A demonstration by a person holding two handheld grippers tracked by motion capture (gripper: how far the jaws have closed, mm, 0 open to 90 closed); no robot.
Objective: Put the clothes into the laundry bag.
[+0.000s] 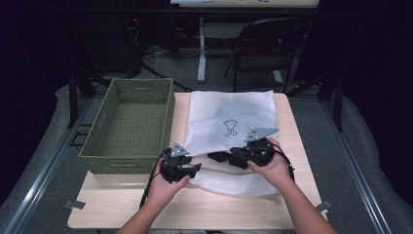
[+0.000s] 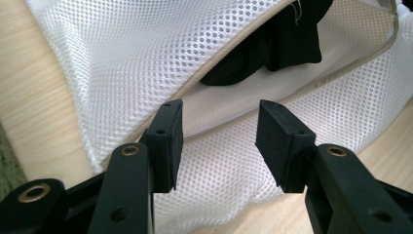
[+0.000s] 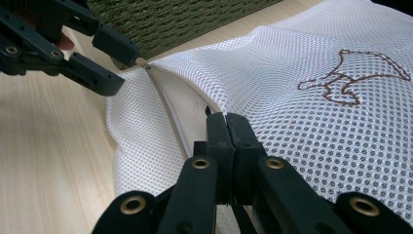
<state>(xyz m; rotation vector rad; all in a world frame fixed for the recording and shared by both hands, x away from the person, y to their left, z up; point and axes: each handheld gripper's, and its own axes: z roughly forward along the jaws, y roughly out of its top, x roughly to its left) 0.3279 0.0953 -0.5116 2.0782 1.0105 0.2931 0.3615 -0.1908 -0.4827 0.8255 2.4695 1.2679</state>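
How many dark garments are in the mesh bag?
1 that shows: a black garment inside the mouth of the white mesh bag, near the right gripper. More may lie hidden deeper.

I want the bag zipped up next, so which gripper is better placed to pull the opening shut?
Probably the left gripper: its jaws are open, right at the mesh bag's gaping edge. The right gripper is shut on the bag's upper edge, holding it.

A white mesh laundry bag (image 1: 229, 127) with a brown embroidered motif lies flat at frame centre, its near edge open, dark clothing (image 2: 272, 46) showing inside.
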